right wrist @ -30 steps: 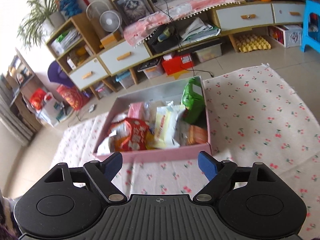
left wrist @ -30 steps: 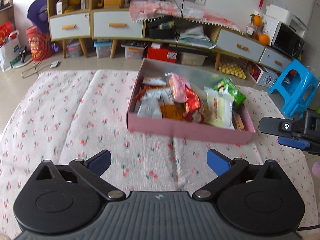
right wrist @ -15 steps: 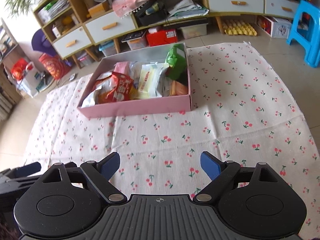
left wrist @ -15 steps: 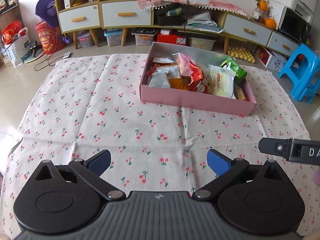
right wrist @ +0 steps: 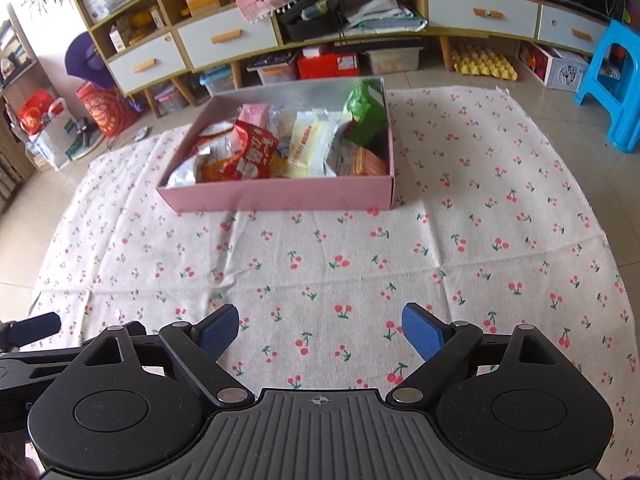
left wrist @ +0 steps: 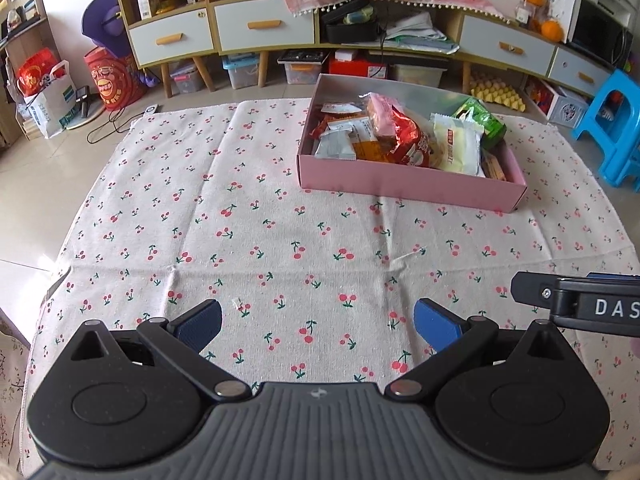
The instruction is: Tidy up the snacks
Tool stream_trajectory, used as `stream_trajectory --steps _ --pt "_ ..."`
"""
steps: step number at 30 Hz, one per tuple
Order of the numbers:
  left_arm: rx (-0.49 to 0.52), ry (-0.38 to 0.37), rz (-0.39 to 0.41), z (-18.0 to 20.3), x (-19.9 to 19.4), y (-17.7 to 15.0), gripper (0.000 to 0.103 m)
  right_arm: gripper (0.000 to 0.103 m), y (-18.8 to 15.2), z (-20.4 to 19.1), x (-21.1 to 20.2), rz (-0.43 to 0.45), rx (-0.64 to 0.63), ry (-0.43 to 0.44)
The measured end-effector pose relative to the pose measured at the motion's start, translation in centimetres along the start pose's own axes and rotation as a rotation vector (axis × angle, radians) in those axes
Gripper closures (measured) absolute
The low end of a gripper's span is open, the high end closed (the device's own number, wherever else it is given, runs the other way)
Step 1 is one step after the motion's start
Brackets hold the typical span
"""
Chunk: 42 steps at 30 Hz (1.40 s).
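A pink box (left wrist: 408, 181) stands at the far side of a cherry-print cloth (left wrist: 260, 248); it also shows in the right wrist view (right wrist: 280, 196). It holds several snack packs: a red bag (left wrist: 408, 140), a pale yellow pack (left wrist: 458, 146), a green pack (left wrist: 482, 122), a grey pack (left wrist: 336, 145). My left gripper (left wrist: 318, 326) is open and empty, well back from the box over the cloth's near part. My right gripper (right wrist: 320, 330) is open and empty, also back from the box. Its finger shows at the left wrist view's right edge (left wrist: 576, 304).
Behind the cloth runs a low cabinet (left wrist: 260, 28) with drawers and storage bins beneath. A blue stool (left wrist: 612, 128) stands at the right, red bags (left wrist: 116, 76) at the left. A yellow egg tray (right wrist: 484, 66) lies on the floor.
Both grippers have pulled back and risen from the box, which now looks smaller and farther. Both stayed open and empty.
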<state>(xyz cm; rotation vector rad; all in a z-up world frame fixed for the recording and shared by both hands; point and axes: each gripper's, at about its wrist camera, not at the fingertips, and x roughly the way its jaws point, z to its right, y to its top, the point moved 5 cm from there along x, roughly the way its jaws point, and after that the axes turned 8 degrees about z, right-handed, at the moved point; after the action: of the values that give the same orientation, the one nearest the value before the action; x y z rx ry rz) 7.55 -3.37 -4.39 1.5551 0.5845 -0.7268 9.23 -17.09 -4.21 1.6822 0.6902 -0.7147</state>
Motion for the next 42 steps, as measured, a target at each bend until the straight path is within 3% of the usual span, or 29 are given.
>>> stream_trajectory --steps 42 --pt "0.005 -0.012 -0.034 0.26 0.09 -0.55 0.0 0.012 -0.59 0.08 0.28 -0.024 0.016 0.0"
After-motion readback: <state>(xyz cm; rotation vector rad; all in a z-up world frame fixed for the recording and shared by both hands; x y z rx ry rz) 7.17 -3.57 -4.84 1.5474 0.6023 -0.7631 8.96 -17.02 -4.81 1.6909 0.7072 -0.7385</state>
